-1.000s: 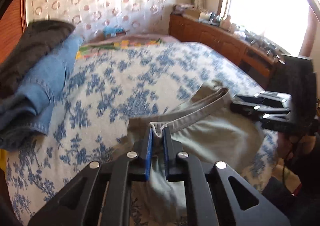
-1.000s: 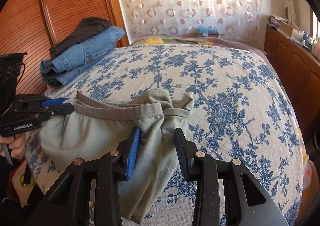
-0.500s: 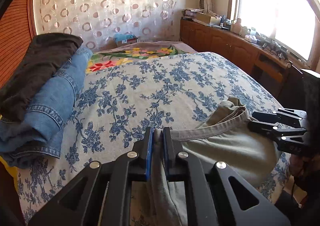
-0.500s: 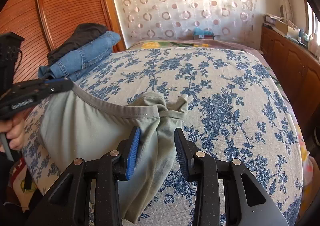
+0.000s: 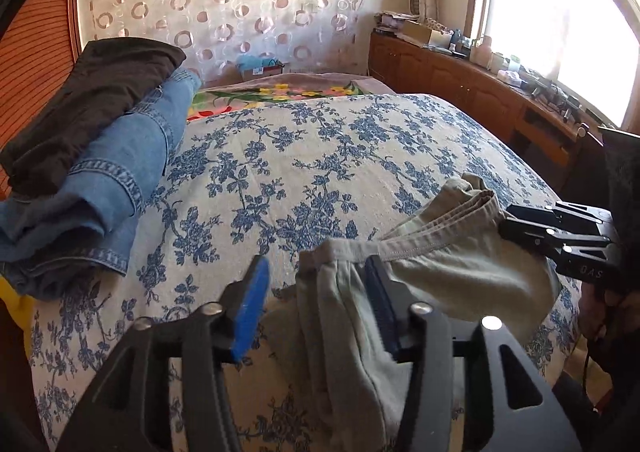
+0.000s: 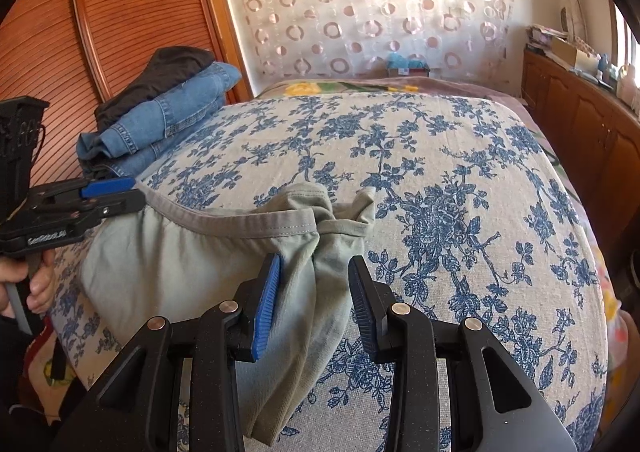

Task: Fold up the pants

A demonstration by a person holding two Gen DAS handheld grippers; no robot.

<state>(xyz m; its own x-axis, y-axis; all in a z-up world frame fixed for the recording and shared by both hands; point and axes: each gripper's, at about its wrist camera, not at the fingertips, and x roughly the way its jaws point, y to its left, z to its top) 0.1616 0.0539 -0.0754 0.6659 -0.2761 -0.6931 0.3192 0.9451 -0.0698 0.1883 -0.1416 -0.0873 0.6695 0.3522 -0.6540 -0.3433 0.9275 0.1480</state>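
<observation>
Grey-green pants (image 5: pixel 460 272) (image 6: pixel 168 264) lie bunched at the near edge of the floral bed cover (image 5: pixel 320 156), waistband stretched between both grippers. My left gripper (image 5: pixel 316 292) is opening. The waistband's end stands loose between its jaws and leans on the right finger, clear of the blue pad. In the right wrist view the left gripper (image 6: pixel 138 192) sits at the waistband's left end. My right gripper (image 6: pixel 315 272) is shut on a thick bunch of the pants just below the waistband. Cloth hangs under it. Its tips (image 5: pixel 505 218) meet the waistband's right end.
A folded stack of blue jeans under a dark garment (image 5: pixel 120 172) (image 6: pixel 168 120) lies at the bed's far left, beside a slatted wooden door (image 6: pixel 80 32). A low wooden cabinet (image 5: pixel 460 92) runs along the right under the window. A hand (image 6: pixel 36 284) grips the left handle.
The left gripper, shut on the waistband's end in both earlier frames, has spread its jaws and the cloth has slumped between them. The right gripper and its hold look the same.
</observation>
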